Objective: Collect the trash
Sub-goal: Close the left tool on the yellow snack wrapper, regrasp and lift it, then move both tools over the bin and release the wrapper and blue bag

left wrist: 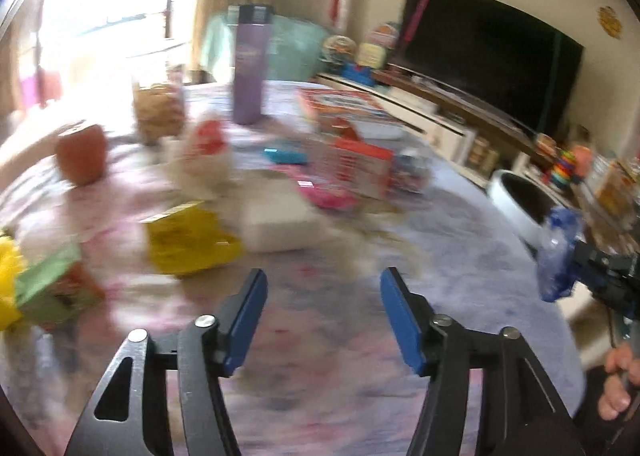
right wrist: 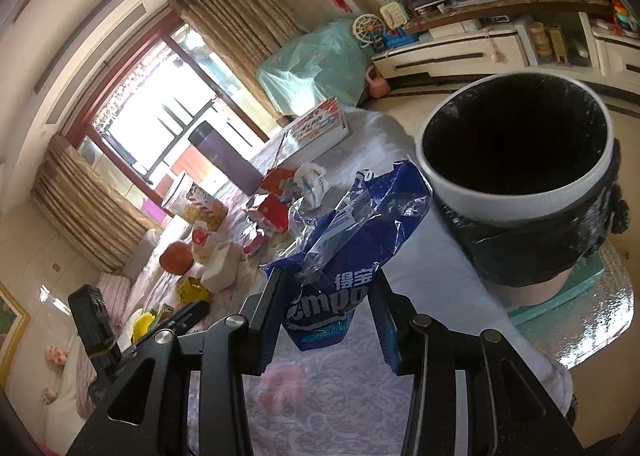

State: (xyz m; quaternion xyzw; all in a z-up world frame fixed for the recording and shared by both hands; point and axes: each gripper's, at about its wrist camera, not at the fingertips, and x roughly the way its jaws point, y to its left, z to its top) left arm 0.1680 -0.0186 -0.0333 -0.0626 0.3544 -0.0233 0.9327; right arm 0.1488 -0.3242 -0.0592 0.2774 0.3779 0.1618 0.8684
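Blue plastic wrapper, crumpled, clamped in right gripper just short of black-lined bin beside table; step: carrying to bin, next needs reach over rim, then release; left gripper spread, empty.

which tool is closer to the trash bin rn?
Right. The right tool, shut on the blue wrapper, sits just short of the trash bin. The left tool is open over the table, farther off.
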